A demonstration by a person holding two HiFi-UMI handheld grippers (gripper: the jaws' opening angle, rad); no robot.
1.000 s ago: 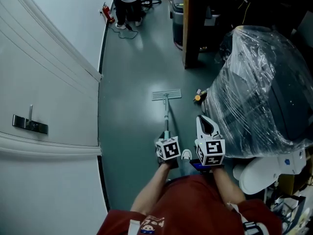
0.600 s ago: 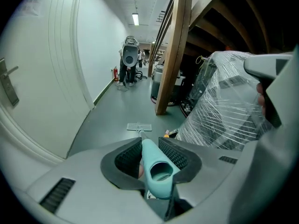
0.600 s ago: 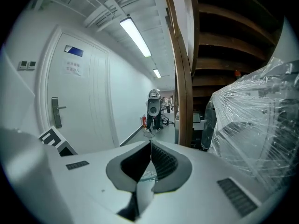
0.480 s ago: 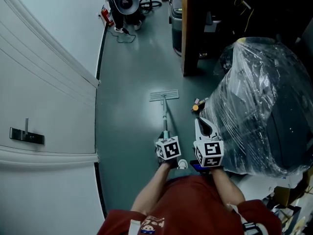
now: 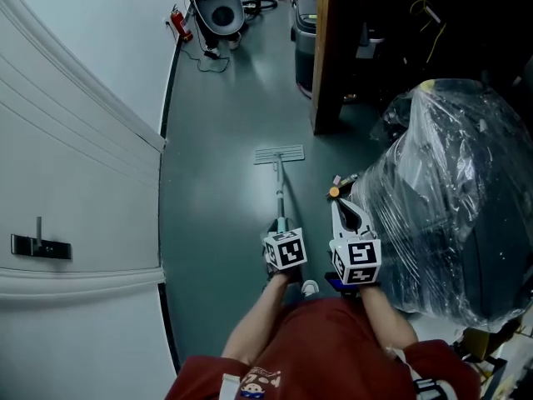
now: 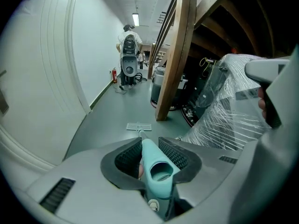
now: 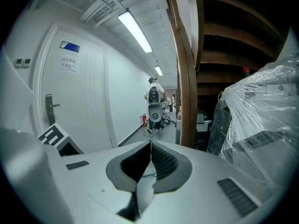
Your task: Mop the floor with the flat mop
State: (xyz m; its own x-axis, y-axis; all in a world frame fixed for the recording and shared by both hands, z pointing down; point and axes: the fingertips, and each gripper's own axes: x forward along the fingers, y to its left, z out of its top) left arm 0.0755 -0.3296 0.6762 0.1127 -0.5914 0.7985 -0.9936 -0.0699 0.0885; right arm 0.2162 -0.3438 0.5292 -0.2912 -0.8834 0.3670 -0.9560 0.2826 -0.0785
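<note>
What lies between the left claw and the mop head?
Only the mop's own pole, running from the left claw to the mop head over bare floor, as the head view shows.

Looking from the head, forward and steeply down: green floor (image 5: pixel 216 182) far below and stretching up the frame, left gripper (image 5: pixel 281 227) and right gripper (image 5: pixel 341 211) close under the lens. Riding low on the left gripper, facing along its jaws and down the flat mop (image 6: pixel 150 155) toward the floor's far end. Riding on the right gripper, facing the same way but tilted higher (ceiling lights (image 7: pixel 135 29) in frame), its jaws filling the bottom. Shared by all three: wooden post (image 5: pixel 321 57), plastic-wrapped load (image 5: pixel 450 190), white wall (image 5: pixel 75 123) and the floor machine (image 5: pixel 218 7) at the far end
</note>
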